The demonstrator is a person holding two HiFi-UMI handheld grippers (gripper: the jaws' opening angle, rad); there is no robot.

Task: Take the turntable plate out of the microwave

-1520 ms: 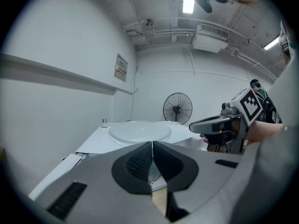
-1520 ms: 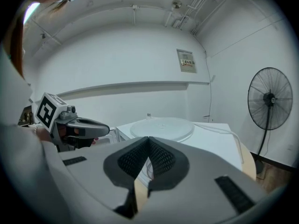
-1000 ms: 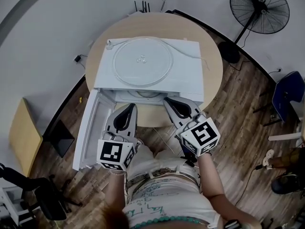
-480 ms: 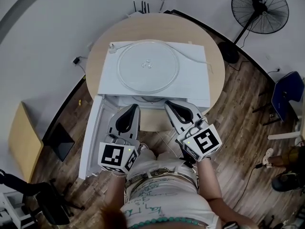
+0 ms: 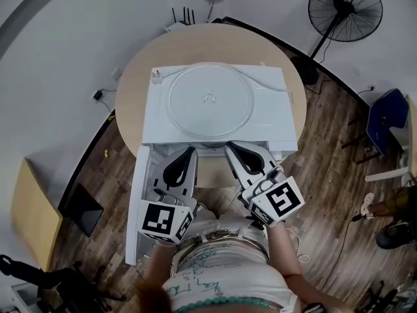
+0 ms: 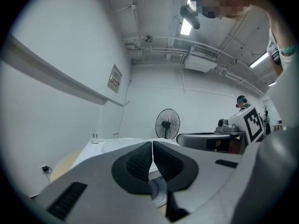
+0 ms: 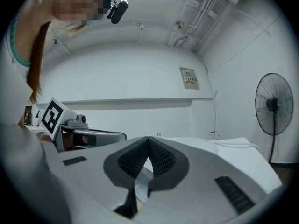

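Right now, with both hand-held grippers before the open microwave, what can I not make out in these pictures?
Inside of the microwave: head view, hidden beneath its own top; in both gripper views, the shut jaws cover it.
Wall sign: right gripper view and left gripper view, print too small to read.
Small white thing at the back left corner of the microwave top: head view, too small to identify.

Turntable plate lies on microwave, microwave on table. My left tool and right tool side by side before it; door open at left.
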